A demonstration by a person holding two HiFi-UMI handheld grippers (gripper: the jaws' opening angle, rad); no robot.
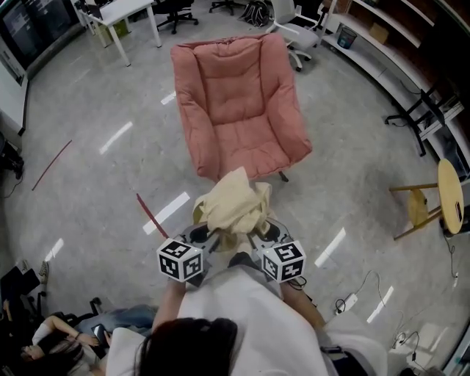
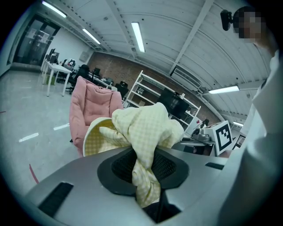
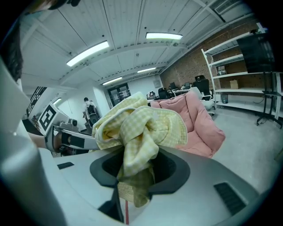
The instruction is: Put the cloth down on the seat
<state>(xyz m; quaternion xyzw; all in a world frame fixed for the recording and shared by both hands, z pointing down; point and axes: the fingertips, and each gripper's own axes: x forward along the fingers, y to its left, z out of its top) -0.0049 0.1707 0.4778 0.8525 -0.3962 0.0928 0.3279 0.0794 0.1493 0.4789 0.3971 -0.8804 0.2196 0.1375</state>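
A pale yellow checked cloth (image 1: 233, 205) hangs bunched between my two grippers, in front of a pink padded chair (image 1: 239, 103). My left gripper (image 1: 205, 239) is shut on one part of the cloth (image 2: 143, 141), which runs down between its jaws. The right gripper (image 1: 257, 236) is shut on another part of the cloth (image 3: 137, 137). The chair (image 2: 90, 106) stands ahead on the floor, its seat (image 1: 246, 150) bare. In the right gripper view the chair (image 3: 194, 121) shows behind the cloth.
A wooden stool (image 1: 433, 202) stands at the right. White desks (image 1: 125, 15) and office chairs (image 1: 297, 33) stand at the back, shelving (image 1: 396, 37) along the right wall. Red tape (image 1: 150, 213) marks the floor. A person (image 1: 44, 338) sits at the lower left.
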